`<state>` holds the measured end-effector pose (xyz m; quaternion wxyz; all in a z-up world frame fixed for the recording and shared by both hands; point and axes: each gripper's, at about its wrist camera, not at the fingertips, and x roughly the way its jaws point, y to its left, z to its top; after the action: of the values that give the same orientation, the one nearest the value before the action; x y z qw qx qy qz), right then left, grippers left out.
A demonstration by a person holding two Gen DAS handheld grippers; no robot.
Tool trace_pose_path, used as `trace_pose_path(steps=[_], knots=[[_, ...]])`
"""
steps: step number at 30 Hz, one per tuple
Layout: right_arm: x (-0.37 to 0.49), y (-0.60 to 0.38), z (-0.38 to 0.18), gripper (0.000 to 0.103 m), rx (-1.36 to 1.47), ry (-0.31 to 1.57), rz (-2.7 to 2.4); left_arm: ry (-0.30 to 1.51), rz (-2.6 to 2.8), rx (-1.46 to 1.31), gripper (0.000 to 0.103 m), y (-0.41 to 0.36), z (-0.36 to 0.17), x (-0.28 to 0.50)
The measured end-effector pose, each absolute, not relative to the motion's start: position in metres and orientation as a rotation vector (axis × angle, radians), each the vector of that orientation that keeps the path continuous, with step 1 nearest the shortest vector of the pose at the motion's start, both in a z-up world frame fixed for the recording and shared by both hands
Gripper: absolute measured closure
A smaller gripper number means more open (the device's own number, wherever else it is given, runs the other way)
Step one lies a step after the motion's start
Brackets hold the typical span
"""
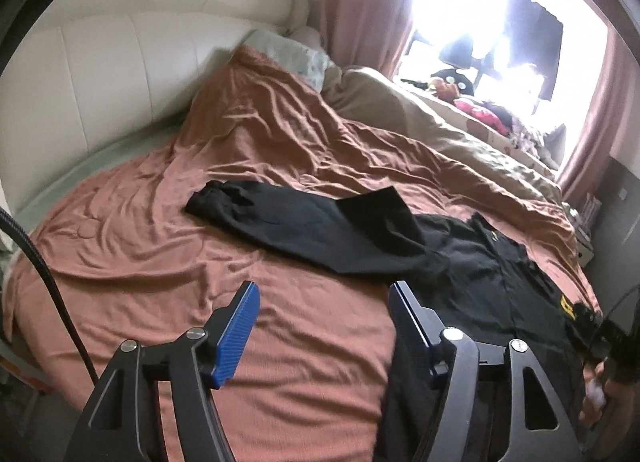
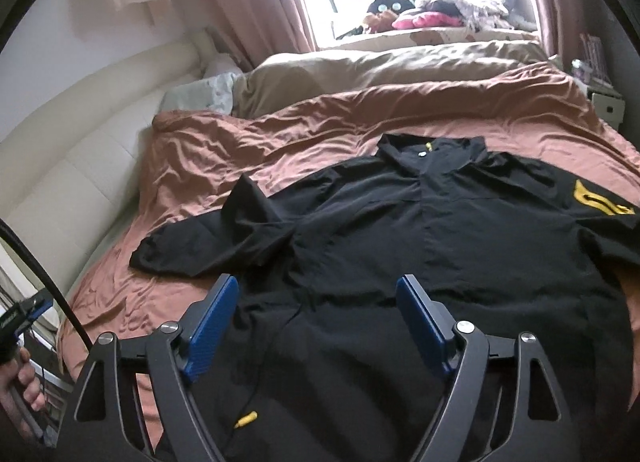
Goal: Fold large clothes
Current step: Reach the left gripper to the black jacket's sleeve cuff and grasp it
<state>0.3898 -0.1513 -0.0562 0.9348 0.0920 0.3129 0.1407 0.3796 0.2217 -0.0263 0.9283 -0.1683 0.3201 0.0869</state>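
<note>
A large black jacket (image 2: 440,230) with a yellow emblem (image 2: 600,202) on one sleeve lies spread face up on the rust-coloured bedcover (image 2: 248,146), collar toward the window. Its left sleeve (image 1: 304,222) stretches out across the cover, partly folded over. My left gripper (image 1: 324,294) hovers open above the cover beside the jacket's left side, with nothing between its blue pads (image 1: 236,338). My right gripper (image 2: 316,290) hovers open over the jacket's lower front, nothing gripped. A yellow zip pull (image 2: 246,418) shows near the hem.
A white padded headboard (image 1: 100,74) runs along the left. A beige duvet (image 2: 360,66) and pillow (image 1: 296,54) lie at the far side. Clutter sits on the windowsill (image 2: 420,18) between pink curtains (image 1: 360,2). A bedside stand (image 2: 608,102) is at the right. A black cable (image 1: 36,262) hangs at left.
</note>
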Motion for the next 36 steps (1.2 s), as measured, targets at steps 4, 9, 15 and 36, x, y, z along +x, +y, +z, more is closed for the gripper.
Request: trace_pose_path(steps=[4,9,15,36], knots=[[0.422,-0.143,-0.059,0.033,0.189,0.680,0.296,0.692,0.191,-0.379,0.042,0.242,-0.038,0.417],[0.464,-0.139,-0.068,0.046,0.222,0.752,0.331,0.733,0.212,-0.449,0.046,0.269,-0.063,0.464],[0.525,-0.126,-0.079,0.055,0.226,0.818,0.354,0.822,0.293,-0.491,0.047,0.302,-0.107,0.515],[0.671,-0.047,-0.150,0.101,0.257,1.012,0.348,0.942,0.512,-0.589,0.048,0.377,-0.205,0.605]])
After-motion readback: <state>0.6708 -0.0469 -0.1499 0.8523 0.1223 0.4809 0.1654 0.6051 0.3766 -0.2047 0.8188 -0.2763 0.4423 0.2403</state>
